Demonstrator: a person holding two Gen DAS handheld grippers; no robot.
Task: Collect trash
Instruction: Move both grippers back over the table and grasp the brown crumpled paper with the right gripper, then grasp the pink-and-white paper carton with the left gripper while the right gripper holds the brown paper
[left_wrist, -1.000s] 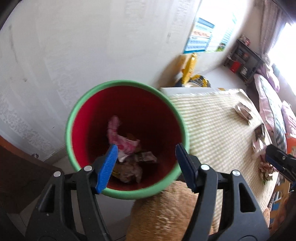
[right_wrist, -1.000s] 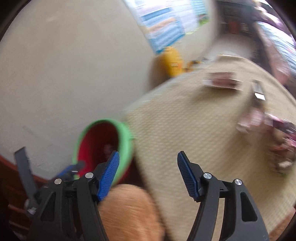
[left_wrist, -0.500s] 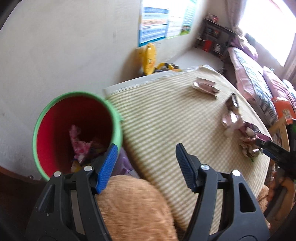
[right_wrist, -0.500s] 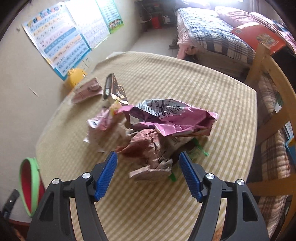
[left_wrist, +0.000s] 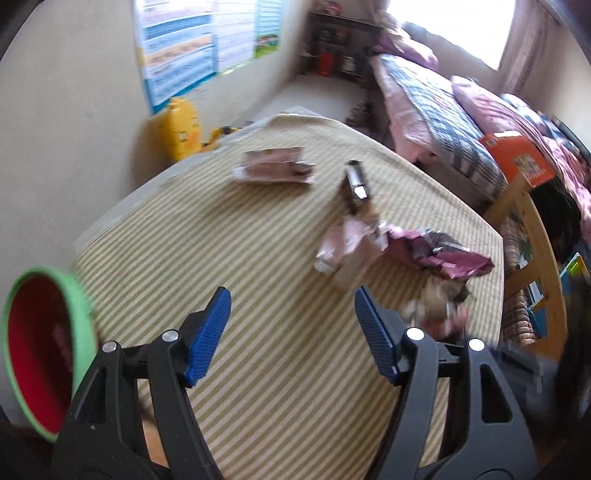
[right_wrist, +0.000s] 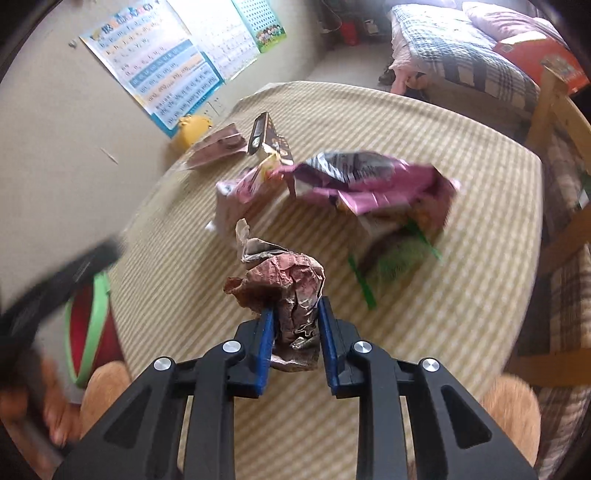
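Observation:
My right gripper (right_wrist: 295, 325) is shut on a crumpled brown wrapper (right_wrist: 284, 284) and holds it above the striped table (right_wrist: 461, 258). My left gripper (left_wrist: 293, 317) is open and empty over the table (left_wrist: 258, 258). The red bin with a green rim (left_wrist: 37, 343) sits at the table's left edge; it also shows in the right wrist view (right_wrist: 88, 325). A pile of pink and purple wrappers (right_wrist: 362, 181) lies mid-table, seen also in the left wrist view (left_wrist: 436, 254). A flat pink packet (left_wrist: 275, 170) and a dark box (left_wrist: 354, 184) lie farther back.
A yellow toy (left_wrist: 181, 129) stands by the wall behind the table. A bed (left_wrist: 436, 110) and a wooden chair (right_wrist: 554, 110) are to the right. Green plastic strips (right_wrist: 391, 266) lie beside the wrapper pile. Posters (right_wrist: 166, 70) hang on the wall.
My right gripper has closed on the brown wrapper and lifted it off the pile. My left gripper has swung from over the bin to the right, over the table.

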